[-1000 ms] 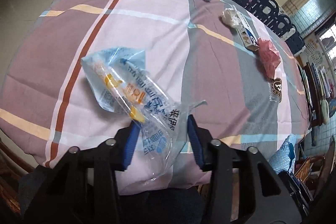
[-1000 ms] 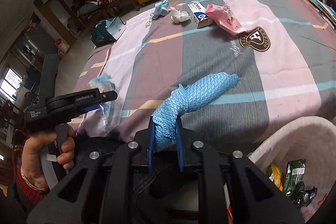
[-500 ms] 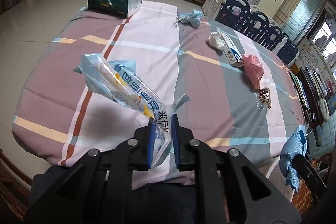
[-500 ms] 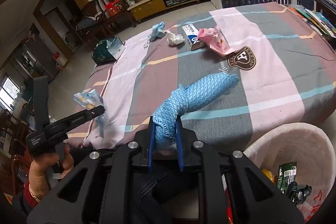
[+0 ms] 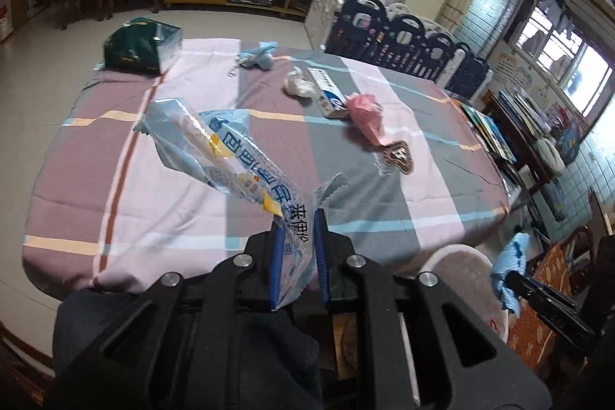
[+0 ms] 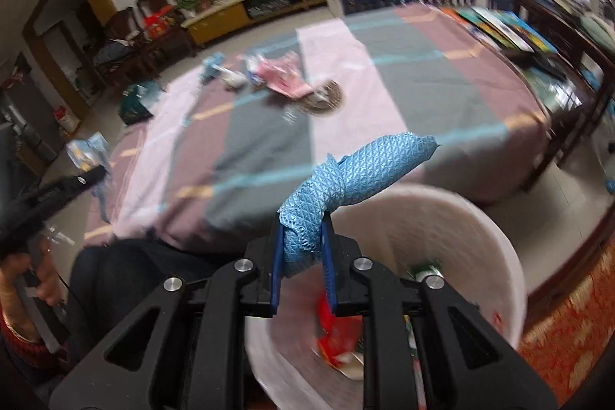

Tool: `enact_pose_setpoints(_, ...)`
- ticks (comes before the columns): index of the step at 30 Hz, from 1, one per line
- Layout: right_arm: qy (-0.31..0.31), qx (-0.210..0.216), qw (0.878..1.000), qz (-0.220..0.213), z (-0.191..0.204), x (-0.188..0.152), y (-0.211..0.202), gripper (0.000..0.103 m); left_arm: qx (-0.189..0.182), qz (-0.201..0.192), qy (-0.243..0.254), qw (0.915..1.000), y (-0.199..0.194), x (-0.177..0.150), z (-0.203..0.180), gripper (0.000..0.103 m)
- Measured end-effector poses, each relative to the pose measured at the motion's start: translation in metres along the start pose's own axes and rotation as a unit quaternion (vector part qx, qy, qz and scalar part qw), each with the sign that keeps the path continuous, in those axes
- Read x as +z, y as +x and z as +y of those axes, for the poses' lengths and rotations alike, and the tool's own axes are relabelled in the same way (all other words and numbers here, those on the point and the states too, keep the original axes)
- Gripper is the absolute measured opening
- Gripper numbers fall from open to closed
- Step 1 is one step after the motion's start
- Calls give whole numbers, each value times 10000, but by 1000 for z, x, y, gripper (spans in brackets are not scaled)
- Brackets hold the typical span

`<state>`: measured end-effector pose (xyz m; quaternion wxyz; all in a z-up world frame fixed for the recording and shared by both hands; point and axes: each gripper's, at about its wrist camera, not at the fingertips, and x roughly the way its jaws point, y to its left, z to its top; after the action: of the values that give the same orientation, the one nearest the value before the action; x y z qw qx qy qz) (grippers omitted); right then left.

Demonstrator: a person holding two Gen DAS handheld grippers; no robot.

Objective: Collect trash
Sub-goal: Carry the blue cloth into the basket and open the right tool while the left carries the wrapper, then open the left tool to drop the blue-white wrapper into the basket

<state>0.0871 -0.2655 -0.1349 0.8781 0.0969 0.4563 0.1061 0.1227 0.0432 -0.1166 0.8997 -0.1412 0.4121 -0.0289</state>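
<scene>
We are clamping the left gripper (image 5: 296, 229) on a clear printed wrapper (image 5: 226, 156), holding it above the surface's (image 5: 184, 195) near edge. We are clamping the right gripper (image 6: 301, 237) on a blue textured cloth (image 6: 357, 171) over the white bin (image 6: 496, 256) beside that edge. A pink bag (image 5: 365, 112) and small box (image 5: 326, 91) are lying toward the far edge.

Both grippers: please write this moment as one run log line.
left gripper: shut on clear plastic wrapper | right gripper: shut on blue cloth, over white bin
</scene>
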Motion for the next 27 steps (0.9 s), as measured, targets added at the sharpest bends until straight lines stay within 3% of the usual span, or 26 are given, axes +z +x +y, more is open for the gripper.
enact_pose_setpoints(3,347,-117,9983,454,-28,-27,12,19,-556,367,286,9974,12,-14,-33,16)
enact_pose_setpoints(6,840,-29,9918,962,-53,-61,31,22,-729,674,619,9931,23,-28,-60,16)
enact_pose_setpoints(9,1099,-1,9860,1253,-64,-78,40,35,-1014,941,906,9862,31,-41,-85,16)
enact_pose_setpoints(11,1255,-127,9863,1062,-72,-76,31,60,-1252,1076,1098,9801,33,-49,-99,16)
enact_pose_setpoints(15,1736,-345,9838,269,-99,-56,-7,67,-2014,1369,1479,9585,37,-67,-130,16)
enact_pose_setpoints(19,2090,-520,9756,-419,-121,-42,-44,69,-2932,1818,1821,9208,46,-91,-164,18)
enact_pose_setpoints(20,2155,-517,9737,-520,-125,-41,-51,70,-3044,1933,1972,9117,49,-99,-174,26)
enact_pose_setpoints(21,2200,-516,9723,-593,-128,-40,-54,70,-3035,1988,2092,9081,52,-105,-180,34)
enact_pose_setpoints(23,2251,-527,9706,-672,-130,-38,-59,70,-2847,2043,2276,9085,56,-114,-187,78)
enact_pose_setpoints(25,2259,-508,9706,-656,-129,-35,-55,70,-2657,1984,2300,9150,58,-114,-185,85)
enact_pose_setpoints(27,2237,-476,9718,-579,-123,-34,-47,70,-2433,1883,2079,9285,58,-107,-174,87)
